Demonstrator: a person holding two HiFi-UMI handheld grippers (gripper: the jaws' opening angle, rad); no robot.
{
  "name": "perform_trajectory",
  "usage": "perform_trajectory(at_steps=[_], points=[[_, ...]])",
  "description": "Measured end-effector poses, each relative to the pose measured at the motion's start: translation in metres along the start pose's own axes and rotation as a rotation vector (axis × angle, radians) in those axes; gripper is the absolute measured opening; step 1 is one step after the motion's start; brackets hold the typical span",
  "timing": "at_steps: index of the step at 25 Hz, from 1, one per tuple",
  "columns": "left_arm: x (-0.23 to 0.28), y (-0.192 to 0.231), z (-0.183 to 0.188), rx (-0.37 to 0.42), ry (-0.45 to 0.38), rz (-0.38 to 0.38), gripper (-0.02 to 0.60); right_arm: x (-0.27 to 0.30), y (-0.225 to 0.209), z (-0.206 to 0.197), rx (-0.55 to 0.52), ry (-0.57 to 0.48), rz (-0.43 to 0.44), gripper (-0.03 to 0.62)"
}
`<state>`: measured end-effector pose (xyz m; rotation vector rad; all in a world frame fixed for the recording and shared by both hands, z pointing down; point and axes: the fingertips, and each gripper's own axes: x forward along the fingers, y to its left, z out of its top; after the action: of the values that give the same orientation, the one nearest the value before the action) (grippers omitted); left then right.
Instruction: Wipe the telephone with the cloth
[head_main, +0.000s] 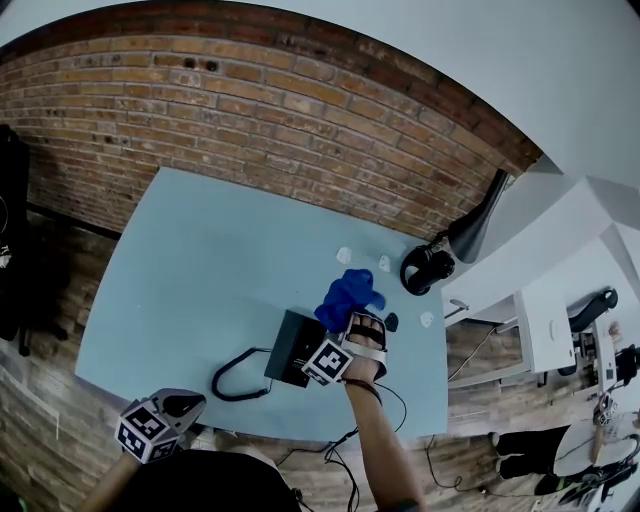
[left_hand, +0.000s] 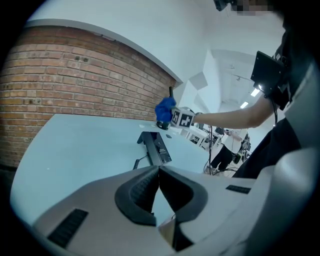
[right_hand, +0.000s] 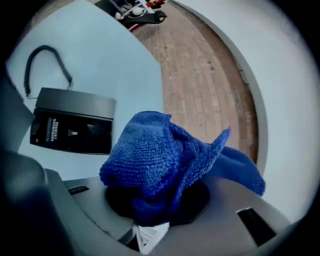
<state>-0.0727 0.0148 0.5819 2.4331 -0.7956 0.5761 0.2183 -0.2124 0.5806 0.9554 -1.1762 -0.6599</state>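
Note:
The black telephone (head_main: 290, 348) lies near the front edge of the light blue table (head_main: 200, 270), its coiled cord (head_main: 236, 381) trailing to the left. My right gripper (head_main: 359, 314) is shut on the blue cloth (head_main: 347, 293) and holds it just right of and above the phone. In the right gripper view the bunched cloth (right_hand: 165, 155) fills the jaws of that gripper (right_hand: 154, 202), with the telephone (right_hand: 72, 127) lower left. My left gripper (head_main: 184, 404) hangs at the table's front left, shut and empty. The left gripper (left_hand: 159, 174) looks toward the phone (left_hand: 155, 148).
Black headphones (head_main: 425, 268) and a black lamp (head_main: 480, 225) stand at the table's far right corner. Small white bits (head_main: 344, 254) and a small dark item (head_main: 391, 321) lie near the cloth. A brick wall (head_main: 250, 110) runs behind; a white desk (head_main: 560, 300) stands to the right.

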Motion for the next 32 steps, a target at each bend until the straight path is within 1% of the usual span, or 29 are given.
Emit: perform_trajectory(at_steps=[1, 2, 3, 4, 5, 7, 12, 14, 16, 18, 24, 28, 32], points=[[0.0, 0.001, -0.001, -0.003, 0.002, 0.001, -0.009, 0.005, 0.04, 0.005, -0.073, -0.001, 0.082, 0.097], [0.0, 0.002, -0.001, -0.005, 0.004, 0.001, -0.009, 0.008, 0.075, 0.008, -0.139, 0.003, 0.14, 0.097], [0.0, 0.002, -0.001, -0.007, 0.007, 0.001, -0.008, 0.01, 0.097, 0.009, -0.174, 0.011, 0.157, 0.113], [0.0, 0.002, -0.002, -0.009, 0.01, 0.001, -0.009, 0.01, 0.107, 0.009, -0.17, 0.021, 0.152, 0.118], [-0.001, 0.003, -0.003, -0.011, 0.012, 0.001, -0.009, 0.008, 0.11, 0.008, -0.143, 0.029, 0.152, 0.117], [-0.001, 0.004, -0.006, -0.013, 0.012, -0.002, -0.009, 0.004, 0.113, 0.009, -0.099, 0.036, 0.18, 0.112], [0.005, -0.001, -0.003, -0.009, 0.001, -0.021, -0.008, -0.006, 0.14, -0.004, -0.096, 0.076, 0.238, 0.112], [0.006, -0.001, -0.001, -0.009, 0.0, -0.025, -0.008, -0.009, 0.152, -0.007, -0.082, 0.056, 0.247, 0.107], [0.007, -0.001, -0.001, -0.006, 0.003, -0.028, -0.009, -0.015, 0.16, -0.007, -0.086, 0.008, 0.232, 0.104], [0.008, -0.002, -0.003, -0.003, 0.01, -0.034, -0.009, -0.018, 0.162, -0.007, -0.13, -0.009, 0.221, 0.104], [0.018, -0.008, 0.0, 0.022, 0.022, -0.059, -0.009, -0.025, 0.162, -0.005, -0.293, 0.049, 0.237, 0.104], [0.021, -0.009, 0.001, 0.028, 0.027, -0.066, -0.008, -0.031, 0.169, -0.006, -0.358, 0.049, 0.249, 0.104], [0.022, -0.008, 0.003, 0.025, 0.022, -0.067, -0.009, -0.04, 0.18, -0.008, -0.389, 0.058, 0.269, 0.104]])
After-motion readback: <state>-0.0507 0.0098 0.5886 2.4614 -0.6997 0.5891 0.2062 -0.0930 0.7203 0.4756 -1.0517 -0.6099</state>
